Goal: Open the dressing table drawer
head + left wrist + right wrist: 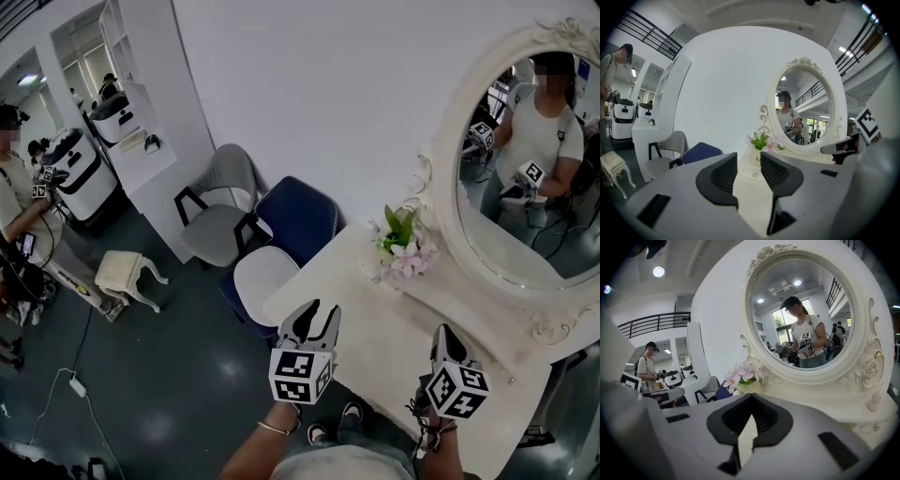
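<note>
The white dressing table [380, 342] carries a big oval mirror [525, 178] and a pot of pink flowers [401, 246]. Its drawer front is hidden under the top in the head view. My left gripper [317, 317] hovers at the table's near left edge, open, with nothing between its fingers. In the left gripper view the left gripper [749, 163] frames the cream tabletop, and a small shiny knob [754, 175] shows in the gap; I cannot tell what it belongs to. My right gripper [446, 335] is over the near right part of the top, shut and empty [751, 398].
Left of the table stand a blue chair [298, 217], a grey chair [220, 211] and a white round stool [262, 277]. A small cream stool [127, 272] is on the dark floor. People and white machines [80, 173] are at the far left.
</note>
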`<act>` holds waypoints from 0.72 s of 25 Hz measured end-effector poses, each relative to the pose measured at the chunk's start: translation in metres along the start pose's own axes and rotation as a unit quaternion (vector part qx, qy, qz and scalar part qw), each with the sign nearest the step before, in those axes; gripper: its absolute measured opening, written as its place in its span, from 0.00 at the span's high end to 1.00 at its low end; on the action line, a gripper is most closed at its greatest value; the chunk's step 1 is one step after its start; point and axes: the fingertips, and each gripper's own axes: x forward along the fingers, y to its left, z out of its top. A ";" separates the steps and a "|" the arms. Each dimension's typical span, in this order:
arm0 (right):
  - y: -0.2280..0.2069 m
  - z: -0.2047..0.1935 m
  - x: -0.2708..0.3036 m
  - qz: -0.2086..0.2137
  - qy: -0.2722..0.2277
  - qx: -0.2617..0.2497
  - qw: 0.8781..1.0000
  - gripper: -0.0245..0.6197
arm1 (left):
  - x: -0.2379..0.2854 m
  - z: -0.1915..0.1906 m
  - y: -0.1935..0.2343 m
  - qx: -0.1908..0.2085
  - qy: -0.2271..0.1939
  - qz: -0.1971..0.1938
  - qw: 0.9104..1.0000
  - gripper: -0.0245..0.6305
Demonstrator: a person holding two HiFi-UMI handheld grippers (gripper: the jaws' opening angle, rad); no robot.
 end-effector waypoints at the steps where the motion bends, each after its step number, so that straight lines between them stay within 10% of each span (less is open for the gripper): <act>1: -0.001 0.000 0.000 -0.001 0.000 0.001 1.000 0.95 | 0.000 -0.001 -0.001 0.001 0.001 -0.002 1.000 0.72; 18: -0.029 -0.023 -0.006 -0.020 0.020 0.018 0.999 0.95 | 0.012 -0.035 -0.022 0.001 0.044 -0.022 0.999 0.70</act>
